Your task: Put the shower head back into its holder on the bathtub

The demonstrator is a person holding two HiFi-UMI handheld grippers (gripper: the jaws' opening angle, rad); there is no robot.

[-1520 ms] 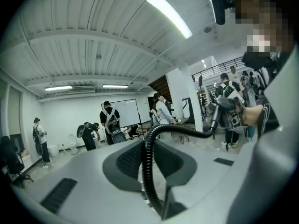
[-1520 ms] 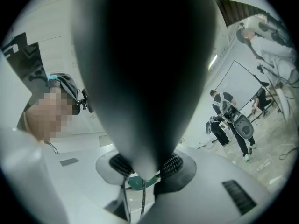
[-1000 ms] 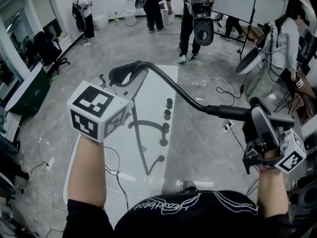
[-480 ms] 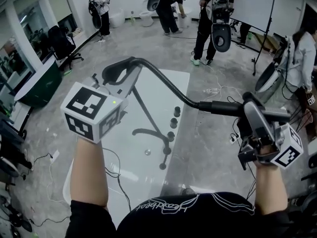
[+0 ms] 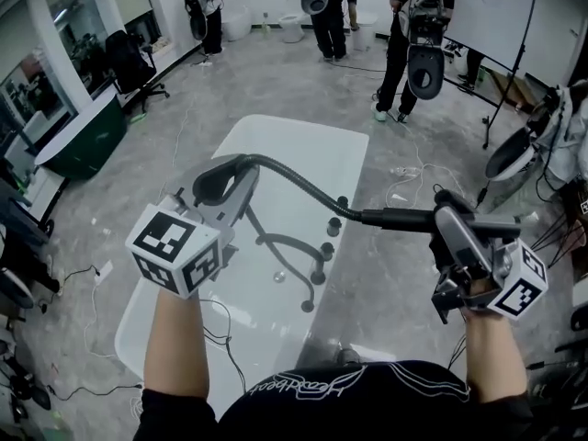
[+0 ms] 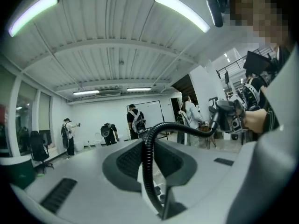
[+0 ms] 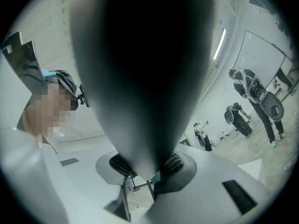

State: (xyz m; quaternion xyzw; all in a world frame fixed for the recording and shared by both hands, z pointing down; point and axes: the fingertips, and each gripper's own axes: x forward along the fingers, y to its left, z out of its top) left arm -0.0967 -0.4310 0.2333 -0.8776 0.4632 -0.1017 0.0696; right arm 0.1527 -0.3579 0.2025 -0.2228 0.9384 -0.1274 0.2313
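Observation:
The white bathtub (image 5: 266, 131) lies below me in the head view, with a dark faucet (image 5: 312, 257) and round knobs (image 5: 329, 237) on its right rim. A black corrugated hose (image 5: 303, 184) arcs over the tub between my two hands. My left gripper (image 5: 225, 186) is shut on the hose, which runs up between its jaws (image 6: 149, 157) in the left gripper view. My right gripper (image 5: 446, 220) is shut on the dark shower head (image 5: 404, 217) at the tub's right side. That shower head (image 7: 140, 78) fills most of the right gripper view, clamped between the pads of the right gripper (image 7: 145, 171).
Several people (image 5: 413, 26) with equipment stand on the grey floor beyond the tub. A green desk (image 5: 83, 145) and an office chair (image 5: 133, 62) are at the far left. Cables (image 5: 409, 173) lie on the floor to the tub's right, and others (image 5: 220, 338) near its front edge.
Both grippers have sunk a little over the tub, carrying the hose and shower head along. The head view has shifted, so more of the bathtub shows.

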